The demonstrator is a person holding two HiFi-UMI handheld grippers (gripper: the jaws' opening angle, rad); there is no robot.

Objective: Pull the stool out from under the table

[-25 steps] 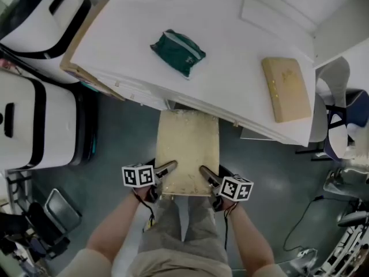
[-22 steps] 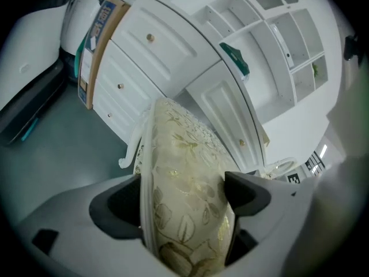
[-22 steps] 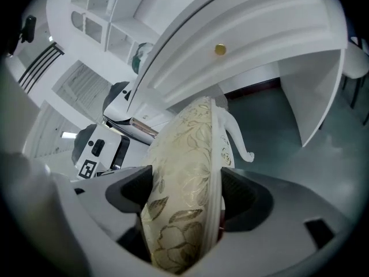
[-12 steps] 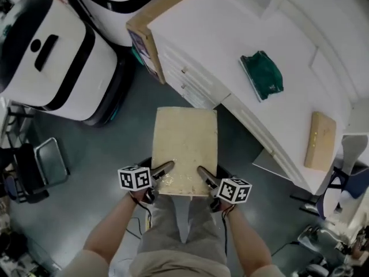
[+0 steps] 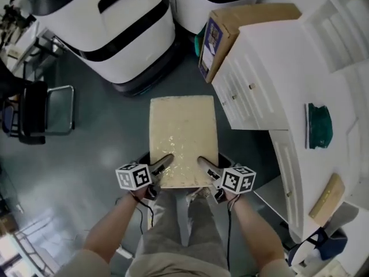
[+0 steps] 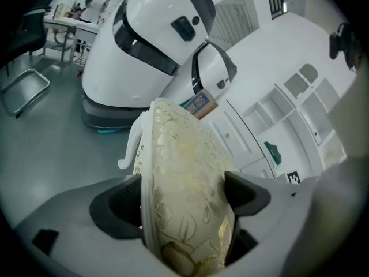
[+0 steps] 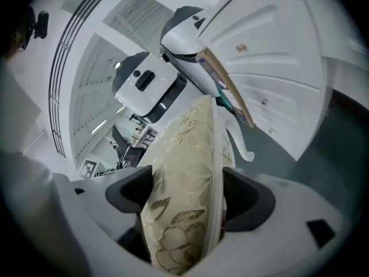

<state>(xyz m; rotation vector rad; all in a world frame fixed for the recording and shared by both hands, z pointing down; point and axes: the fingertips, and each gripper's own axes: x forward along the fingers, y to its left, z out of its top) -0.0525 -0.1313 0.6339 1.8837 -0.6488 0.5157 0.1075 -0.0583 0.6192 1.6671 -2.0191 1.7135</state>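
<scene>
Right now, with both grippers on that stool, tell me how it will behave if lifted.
The stool will probably stay rigid, but its padded seat looks soft and may give under the jaws. With the left gripper and right gripper both clamped at its near end, the far end would likely dip. The glossy fabric might slip slightly.

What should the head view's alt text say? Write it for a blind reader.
Seen from above, the left gripper and right gripper clamp the near edge of a cream, gold-patterned stool, which is clear of the white table at its right. Two large white machines stand beyond it.
</scene>
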